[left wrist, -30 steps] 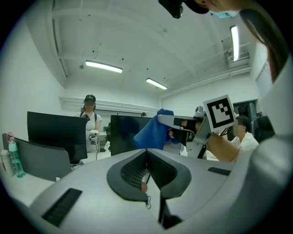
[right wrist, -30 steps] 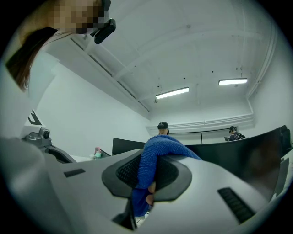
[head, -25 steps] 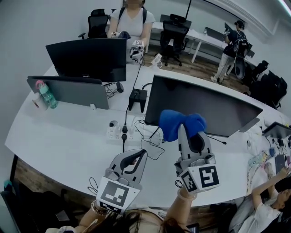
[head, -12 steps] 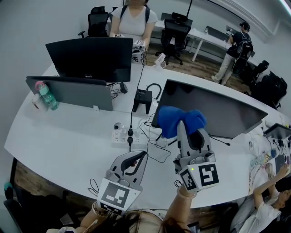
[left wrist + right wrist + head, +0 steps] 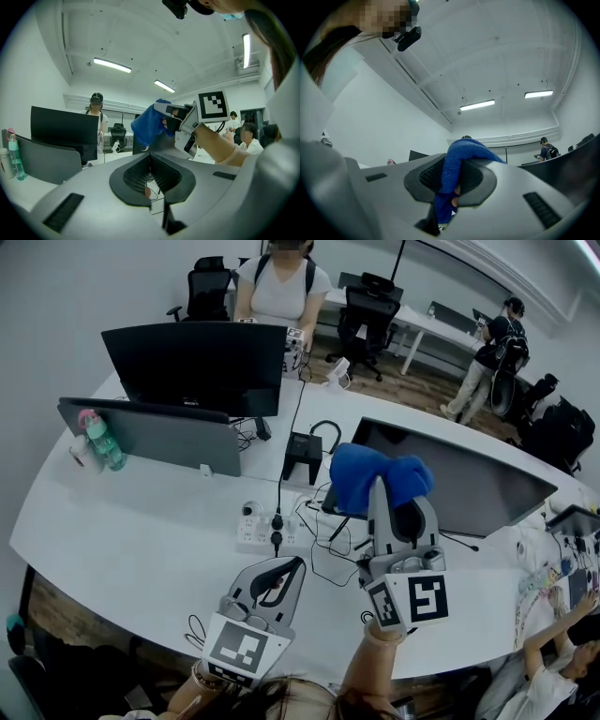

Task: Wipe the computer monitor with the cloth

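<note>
Blue cloth [image 5: 364, 474] between right gripper [image 5: 451, 177] jaws

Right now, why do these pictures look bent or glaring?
Head view: sharp, evenly lit, but the wide lens bows the white curved desk. Left gripper view: round fisheye frame with dark corners; ceiling strip lights glare. Right gripper view: blue knitted cloth looms close.

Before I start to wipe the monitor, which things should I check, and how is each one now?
1. Cloth gripped by right tool: ok, jaws shut on it.
2. Cloth touching the monitor screen: cannot tell.
3. Left tool empty: ok, jaws together on nothing.
4. Left tool away from the monitor: ok, low over the desk.
5. Cables off the screen: ok, they lie on the desk.
</note>
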`<state>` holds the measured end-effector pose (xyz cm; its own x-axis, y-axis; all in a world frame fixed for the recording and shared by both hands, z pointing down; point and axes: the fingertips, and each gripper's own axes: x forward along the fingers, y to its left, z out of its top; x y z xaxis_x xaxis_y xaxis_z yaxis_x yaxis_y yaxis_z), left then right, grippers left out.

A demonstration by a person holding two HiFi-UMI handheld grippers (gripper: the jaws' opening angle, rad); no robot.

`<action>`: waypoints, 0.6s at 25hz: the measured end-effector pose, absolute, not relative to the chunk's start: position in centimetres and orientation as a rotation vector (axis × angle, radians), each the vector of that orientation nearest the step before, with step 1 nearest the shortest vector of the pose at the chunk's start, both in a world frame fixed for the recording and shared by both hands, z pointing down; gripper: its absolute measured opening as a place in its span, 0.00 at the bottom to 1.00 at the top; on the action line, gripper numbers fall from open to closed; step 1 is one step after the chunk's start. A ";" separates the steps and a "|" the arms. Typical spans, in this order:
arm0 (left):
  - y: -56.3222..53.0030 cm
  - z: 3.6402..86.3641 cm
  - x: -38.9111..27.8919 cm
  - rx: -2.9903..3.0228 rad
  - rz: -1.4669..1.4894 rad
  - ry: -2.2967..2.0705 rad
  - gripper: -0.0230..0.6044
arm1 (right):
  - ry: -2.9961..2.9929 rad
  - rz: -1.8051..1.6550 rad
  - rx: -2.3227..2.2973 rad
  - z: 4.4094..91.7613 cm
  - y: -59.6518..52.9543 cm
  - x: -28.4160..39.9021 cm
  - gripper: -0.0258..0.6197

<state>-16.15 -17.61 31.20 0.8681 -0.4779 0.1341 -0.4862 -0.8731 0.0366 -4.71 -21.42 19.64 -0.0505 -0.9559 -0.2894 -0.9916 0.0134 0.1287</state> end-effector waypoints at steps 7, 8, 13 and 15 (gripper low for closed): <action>-18.9 31.7 -16.3 2.943 0.195 -0.811 0.05 | 2.091 0.477 -2.061 18.9 -22.8 -4.1 0.13; -19.0 31.8 -16.2 2.949 0.195 -0.818 0.05 | 2.093 0.485 -2.057 18.8 -23.0 -4.1 0.13; -19.4 31.9 -15.6 2.935 0.200 -0.827 0.05 | 2.108 0.581 -2.113 17.9 -24.5 -4.1 0.13; -19.5 32.0 -15.4 2.941 0.203 -0.824 0.05 | 2.101 0.598 -2.148 17.6 -25.2 -3.7 0.13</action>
<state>-15.37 -19.49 32.01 0.8465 -0.5112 0.1487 -0.5219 -0.8520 0.0418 -3.73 -25.25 17.63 -0.0155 -0.9450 -0.3266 -0.9753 -0.0576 0.2130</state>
